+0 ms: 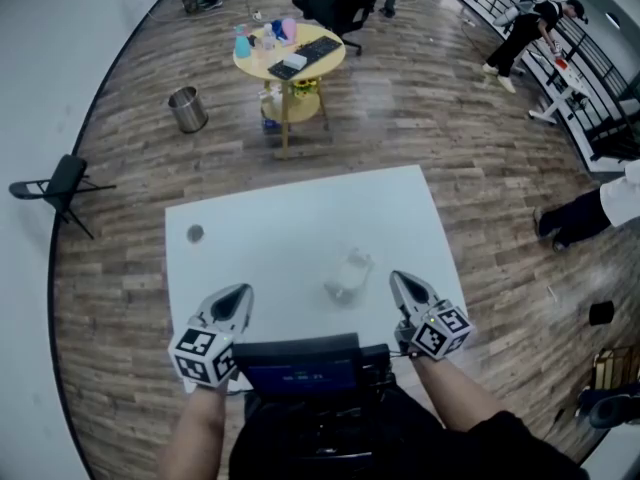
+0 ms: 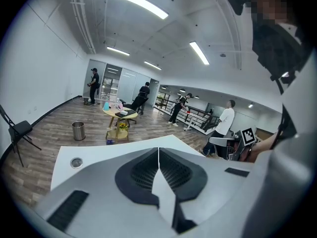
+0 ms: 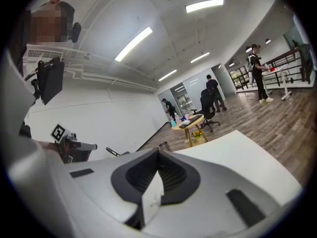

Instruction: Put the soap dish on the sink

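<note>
Fig.: Translucent soap dish [image 1: 348, 274] (outline blurred) lies on the white table [image 1: 280, 218], just left of my right gripper [image 1: 398, 282], with my left gripper [image 1: 240, 296] farther left. Both jaw pairs are pressed together and empty. I see no sink. The dish looks light, so I'd keep any contact gentle.

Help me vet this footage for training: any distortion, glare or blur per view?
Head view: fisheye bends the floor; the translucent object barely shows against the white table. Left gripper view: dark vignetted corners, bright ceiling strips. Right gripper view: same vignette, tilted horizon.
</note>
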The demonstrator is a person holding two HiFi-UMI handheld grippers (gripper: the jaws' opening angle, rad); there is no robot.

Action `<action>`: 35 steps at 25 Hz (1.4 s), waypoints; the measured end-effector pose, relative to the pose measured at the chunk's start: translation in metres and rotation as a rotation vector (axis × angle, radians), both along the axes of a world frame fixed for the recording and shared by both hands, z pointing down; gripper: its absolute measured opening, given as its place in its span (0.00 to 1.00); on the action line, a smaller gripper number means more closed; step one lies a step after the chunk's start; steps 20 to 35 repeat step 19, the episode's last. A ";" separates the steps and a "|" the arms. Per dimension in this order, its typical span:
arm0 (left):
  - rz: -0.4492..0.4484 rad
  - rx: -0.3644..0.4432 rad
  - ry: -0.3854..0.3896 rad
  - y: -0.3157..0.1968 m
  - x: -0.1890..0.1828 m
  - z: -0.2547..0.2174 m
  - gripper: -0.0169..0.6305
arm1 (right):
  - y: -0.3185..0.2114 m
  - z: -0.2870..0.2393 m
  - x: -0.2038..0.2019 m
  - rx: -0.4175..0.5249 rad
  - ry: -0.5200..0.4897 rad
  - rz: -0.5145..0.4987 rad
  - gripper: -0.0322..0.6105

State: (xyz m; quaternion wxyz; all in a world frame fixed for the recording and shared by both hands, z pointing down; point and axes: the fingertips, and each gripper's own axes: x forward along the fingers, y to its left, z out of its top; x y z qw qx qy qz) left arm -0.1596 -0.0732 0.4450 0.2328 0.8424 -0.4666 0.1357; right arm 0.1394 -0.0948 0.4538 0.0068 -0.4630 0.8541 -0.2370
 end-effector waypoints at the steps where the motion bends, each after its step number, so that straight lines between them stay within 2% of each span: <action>1: -0.001 -0.001 0.000 0.000 0.000 0.000 0.04 | -0.001 0.000 0.000 0.001 0.002 0.001 0.06; 35: -0.027 -0.005 0.005 0.006 -0.007 0.002 0.04 | 0.000 0.009 0.004 -0.019 0.012 0.013 0.06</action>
